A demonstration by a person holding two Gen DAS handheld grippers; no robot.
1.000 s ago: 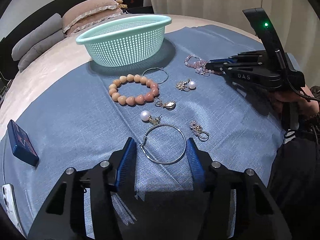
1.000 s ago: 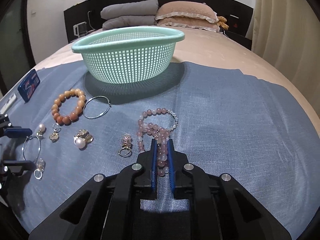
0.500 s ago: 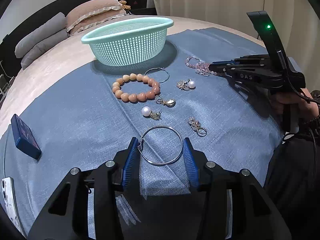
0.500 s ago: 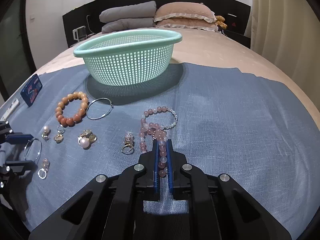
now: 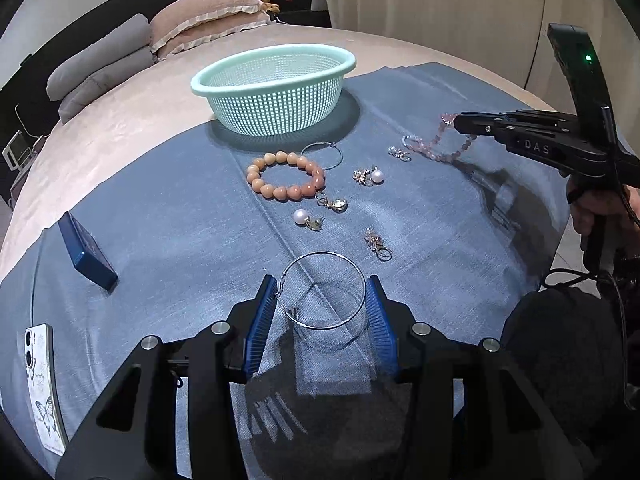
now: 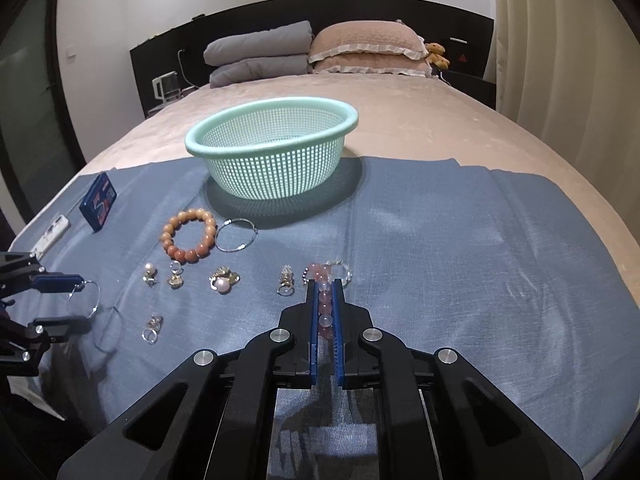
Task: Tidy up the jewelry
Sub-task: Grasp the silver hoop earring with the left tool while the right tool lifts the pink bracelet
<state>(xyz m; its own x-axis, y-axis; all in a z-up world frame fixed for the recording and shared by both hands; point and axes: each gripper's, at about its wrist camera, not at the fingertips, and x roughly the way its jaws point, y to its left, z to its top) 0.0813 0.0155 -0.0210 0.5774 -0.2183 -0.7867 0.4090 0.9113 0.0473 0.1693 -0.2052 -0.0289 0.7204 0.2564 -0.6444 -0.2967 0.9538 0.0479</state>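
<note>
My left gripper (image 5: pixel 322 298) is shut on a large silver hoop earring (image 5: pixel 324 254), held across its width and lifted above the blue cloth; its shadow falls below. It also shows in the right wrist view (image 6: pixel 84 300). My right gripper (image 6: pixel 325 292) is shut on a pink bead bracelet (image 6: pixel 325 308) and lifts it; the bracelet hangs from the jaws in the left wrist view (image 5: pixel 440 148). A mint green mesh basket (image 5: pixel 276 84) stands at the far edge of the cloth, apart from both grippers.
On the cloth lie an orange bead bracelet (image 5: pixel 286 178), a second silver hoop (image 5: pixel 324 156), two pearl earrings (image 5: pixel 306 218) (image 5: pixel 370 176), and small gold and crystal charms (image 5: pixel 378 244). A blue box (image 5: pixel 86 254) and a phone (image 5: pixel 40 384) lie at left.
Both grippers have risen. The left jaws closed on the hoop and lifted it off the cloth. The right gripper raised the pink bracelet, which now hangs clear.
</note>
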